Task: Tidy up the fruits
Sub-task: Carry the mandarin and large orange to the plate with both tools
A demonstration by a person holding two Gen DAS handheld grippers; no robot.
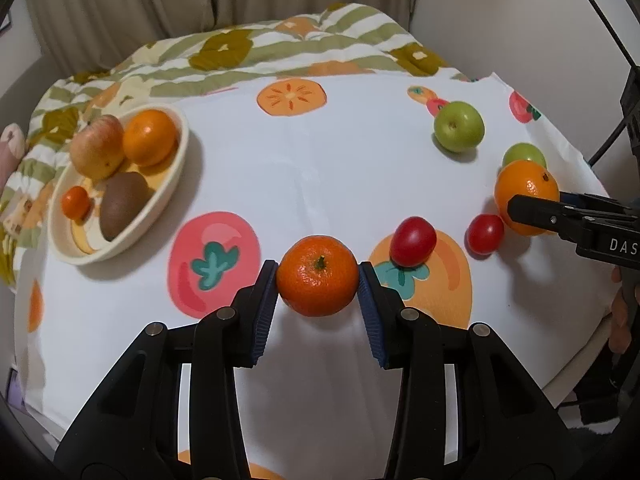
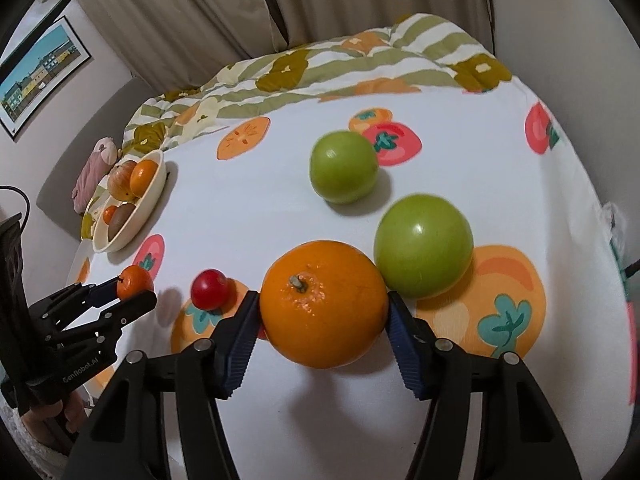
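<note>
My left gripper (image 1: pixel 318 269) is shut on a small mandarin (image 1: pixel 318 280), its blue pads pressed against both sides; the right wrist view shows the same mandarin (image 2: pixel 134 280) at the lower left. The pads of my right gripper (image 2: pixel 322 300) touch both sides of a large orange (image 2: pixel 324 304), which rests on the fruit-print cloth. Against that orange sits a green apple (image 2: pixel 424 246), with a second green apple (image 2: pixel 344 166) farther back. Two red cherry tomatoes (image 1: pixel 413 241) (image 1: pixel 485 233) lie between the grippers. A cream bowl (image 1: pixel 176 168) at the left holds an apple, an orange, a kiwi and a small mandarin.
A striped green-and-orange quilt (image 1: pixel 280 48) is bunched along the back, with curtains behind it. A pink plush toy (image 2: pixel 94 168) lies beyond the bowl. The cloth's edge drops off on the right (image 1: pixel 568 132), where black cables hang. A hand holds each gripper's handle.
</note>
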